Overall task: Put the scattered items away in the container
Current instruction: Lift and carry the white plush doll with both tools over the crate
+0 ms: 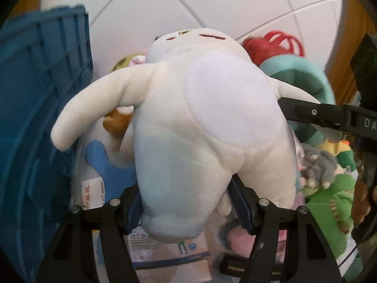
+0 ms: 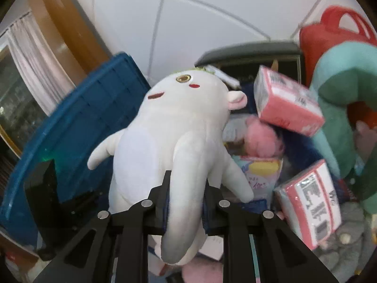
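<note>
A white plush toy with red stitched eyes hangs in the air between both grippers. My left gripper is shut on its lower body or leg. My right gripper is shut on one of its long arms; the same plush fills the right wrist view. The right gripper's black finger shows at the right of the left wrist view. The blue crate stands at the left, also in the right wrist view. The plush is held above a pile of items.
Below lie a teal plush, pink tissue packs, a pink fluffy toy, a grey plush, a green plush, a blue plush limb, a medicine box. A red basket stands on the white tiled floor.
</note>
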The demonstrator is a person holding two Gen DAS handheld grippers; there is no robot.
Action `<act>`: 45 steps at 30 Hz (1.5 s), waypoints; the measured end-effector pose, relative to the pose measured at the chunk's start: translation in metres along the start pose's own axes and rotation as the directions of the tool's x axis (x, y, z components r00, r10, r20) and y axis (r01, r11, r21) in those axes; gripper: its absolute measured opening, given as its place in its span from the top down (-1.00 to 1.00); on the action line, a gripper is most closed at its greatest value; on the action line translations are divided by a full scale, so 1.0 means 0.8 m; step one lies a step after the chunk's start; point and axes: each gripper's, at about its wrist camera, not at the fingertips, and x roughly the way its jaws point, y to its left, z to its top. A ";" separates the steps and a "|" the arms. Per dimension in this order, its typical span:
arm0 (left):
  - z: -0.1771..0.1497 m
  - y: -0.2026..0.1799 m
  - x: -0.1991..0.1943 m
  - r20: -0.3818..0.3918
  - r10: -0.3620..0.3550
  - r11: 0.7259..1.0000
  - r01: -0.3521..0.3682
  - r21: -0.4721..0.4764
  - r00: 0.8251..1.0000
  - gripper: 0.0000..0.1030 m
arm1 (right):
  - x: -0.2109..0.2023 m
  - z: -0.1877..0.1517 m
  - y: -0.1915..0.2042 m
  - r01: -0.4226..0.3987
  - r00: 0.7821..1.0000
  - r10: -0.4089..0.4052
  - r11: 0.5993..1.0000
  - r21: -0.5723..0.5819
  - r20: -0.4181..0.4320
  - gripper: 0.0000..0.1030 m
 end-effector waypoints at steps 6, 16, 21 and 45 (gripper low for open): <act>0.031 -0.037 -0.083 0.118 0.015 0.999 -0.021 0.046 0.993 -0.26 | -0.081 0.026 0.034 -0.007 0.994 0.013 0.998 -0.056 0.108 0.61; 0.063 -0.049 -0.213 0.240 0.085 0.994 -0.098 0.041 0.967 -0.26 | -0.175 0.062 0.126 -0.041 0.974 0.080 0.983 -0.180 0.213 0.61; 0.058 -0.031 -0.272 0.291 0.196 0.980 -0.199 -0.022 0.936 -0.26 | -0.182 0.084 0.187 -0.118 0.962 0.178 0.955 -0.271 0.207 0.61; 0.018 0.290 -0.382 0.120 0.400 0.912 -0.383 -0.144 0.908 -0.27 | 0.025 0.118 0.492 -0.323 0.937 0.349 0.893 -0.314 0.027 0.61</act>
